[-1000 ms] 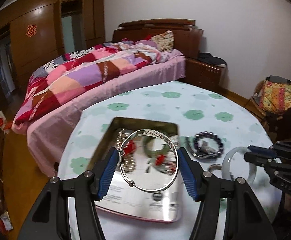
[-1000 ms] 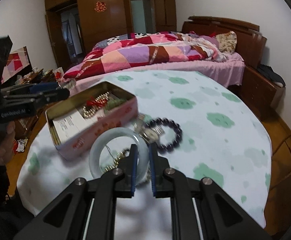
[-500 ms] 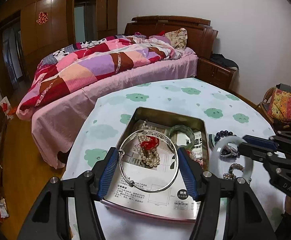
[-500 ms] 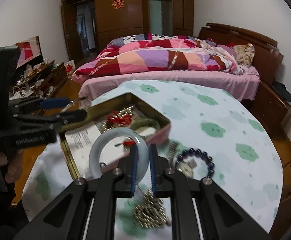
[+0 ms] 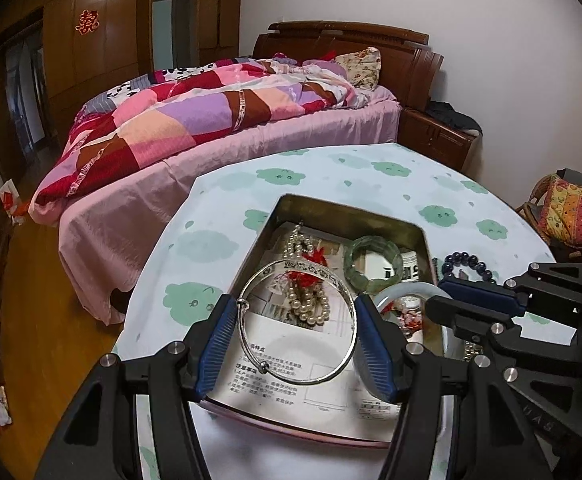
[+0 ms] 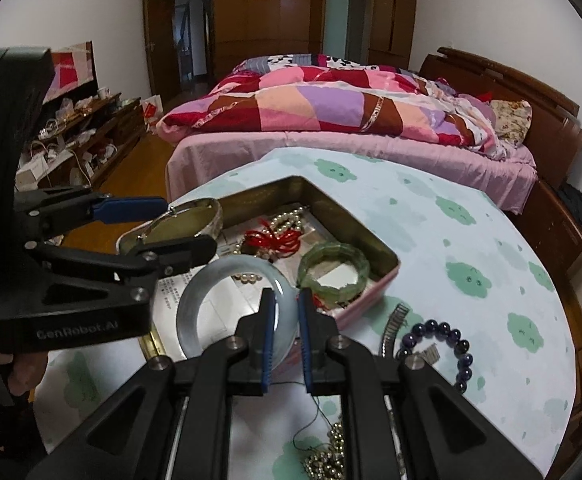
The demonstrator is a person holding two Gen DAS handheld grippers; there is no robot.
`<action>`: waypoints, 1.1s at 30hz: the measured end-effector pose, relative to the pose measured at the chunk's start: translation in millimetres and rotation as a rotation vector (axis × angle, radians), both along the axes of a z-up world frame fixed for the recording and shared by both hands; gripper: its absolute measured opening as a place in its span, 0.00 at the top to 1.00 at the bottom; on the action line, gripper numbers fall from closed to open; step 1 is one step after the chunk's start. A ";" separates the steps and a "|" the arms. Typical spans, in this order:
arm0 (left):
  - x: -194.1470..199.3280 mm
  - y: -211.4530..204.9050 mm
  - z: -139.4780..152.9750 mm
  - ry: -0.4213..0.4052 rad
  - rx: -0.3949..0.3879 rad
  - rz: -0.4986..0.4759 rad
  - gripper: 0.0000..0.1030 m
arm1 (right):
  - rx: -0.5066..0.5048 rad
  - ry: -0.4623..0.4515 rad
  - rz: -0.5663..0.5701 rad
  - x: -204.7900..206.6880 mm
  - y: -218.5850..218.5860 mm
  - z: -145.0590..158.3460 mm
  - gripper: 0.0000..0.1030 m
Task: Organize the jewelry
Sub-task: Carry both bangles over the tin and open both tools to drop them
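Note:
My left gripper (image 5: 297,334) is shut on a thin silver bangle (image 5: 251,336) and holds it flat above the open tin box (image 5: 355,210). It also shows in the right wrist view (image 6: 163,224), bangle (image 6: 195,220) in its jaws. My right gripper (image 6: 287,312) is shut on a pale white jade bangle (image 6: 199,300) over the box's near edge (image 6: 387,256); it also shows at the right of the left wrist view (image 5: 451,296). In the box lie a green bracelet (image 6: 333,268), a pearl strand with red tassel (image 5: 307,296) and a leaflet.
On the cloud-print tablecloth (image 6: 471,240), right of the box, lie a dark bead bracelet (image 6: 447,344), a metal watch band (image 6: 395,320) and a gold bead pile (image 6: 327,456). A bed (image 5: 211,120) stands beyond the table. A chair with cushion (image 5: 571,212) is at right.
Both grippers have moved in over the tin box with their bangles. The white bangle has come from the tablecloth beside the box to above its near edge.

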State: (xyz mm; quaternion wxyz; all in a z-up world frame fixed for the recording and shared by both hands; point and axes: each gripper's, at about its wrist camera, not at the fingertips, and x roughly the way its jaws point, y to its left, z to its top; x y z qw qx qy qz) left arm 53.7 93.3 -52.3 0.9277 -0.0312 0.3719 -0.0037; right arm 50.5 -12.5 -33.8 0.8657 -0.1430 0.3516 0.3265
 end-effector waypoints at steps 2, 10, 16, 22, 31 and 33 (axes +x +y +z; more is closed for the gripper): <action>1.5 0.8 -2.3 0.007 0.002 0.001 0.41 | -0.008 0.009 0.005 1.6 3.5 -2.8 0.87; 8.1 1.1 -19.8 0.057 -0.003 -0.005 0.41 | -0.066 0.052 0.020 6.2 14.3 -22.1 0.87; 10.0 2.8 -26.2 0.075 -0.010 -0.005 0.40 | -0.080 0.059 0.032 5.9 17.8 -24.2 0.86; 9.5 1.9 -21.3 0.064 -0.025 -0.004 0.37 | -0.029 0.081 0.033 7.8 12.7 -23.9 0.77; -5.9 -5.2 4.6 -0.022 -0.011 -0.005 0.30 | 0.034 0.042 0.000 0.0 -5.8 -7.2 0.46; -6.5 -7.0 6.0 -0.026 0.001 0.012 0.30 | 0.048 0.034 -0.027 0.0 -18.4 -4.5 0.43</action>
